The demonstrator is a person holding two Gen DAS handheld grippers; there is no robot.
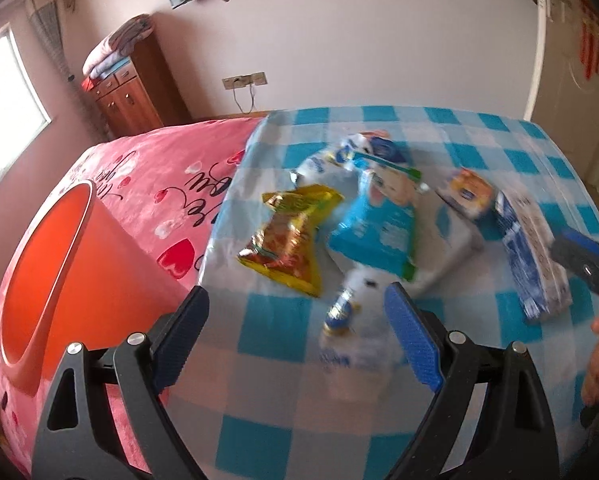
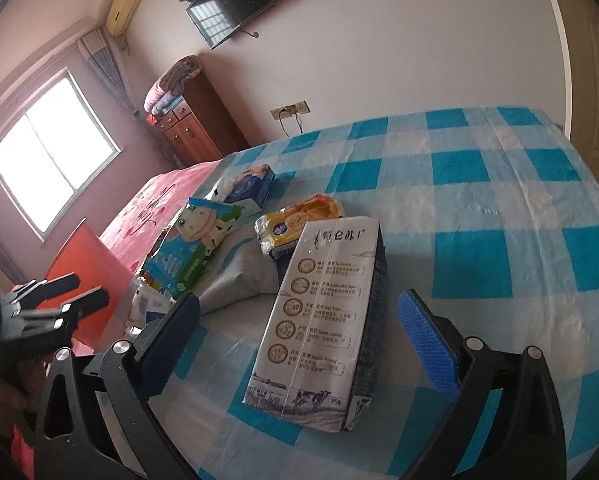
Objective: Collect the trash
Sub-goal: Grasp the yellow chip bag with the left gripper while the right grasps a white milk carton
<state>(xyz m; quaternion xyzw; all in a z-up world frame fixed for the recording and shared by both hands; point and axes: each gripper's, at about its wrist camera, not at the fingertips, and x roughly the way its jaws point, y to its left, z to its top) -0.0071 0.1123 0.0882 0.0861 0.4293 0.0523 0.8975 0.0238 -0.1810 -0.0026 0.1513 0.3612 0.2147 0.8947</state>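
Observation:
Several pieces of trash lie on a blue-checked cloth [image 1: 283, 392]. A yellow snack wrapper [image 1: 289, 238] and a blue cartoon pack [image 1: 375, 224] lie ahead of my open, empty left gripper [image 1: 297, 320], with a white-blue wrapper [image 1: 343, 316] between its fingers. A flattened milk carton [image 2: 319, 320] lies between the fingers of my open, empty right gripper [image 2: 299, 330]; it also shows in the left wrist view [image 1: 533, 248]. A yellow-white wrapper [image 2: 295, 224] lies beyond it. An orange bin [image 1: 59, 276] stands left of the cloth.
The cloth [image 2: 479, 200] covers a bed with a pink heart blanket [image 1: 159, 184]. A wooden cabinet [image 1: 131, 100] with folded bedding stands at the far wall. The left gripper shows in the right wrist view [image 2: 55, 300] before the orange bin [image 2: 87, 272].

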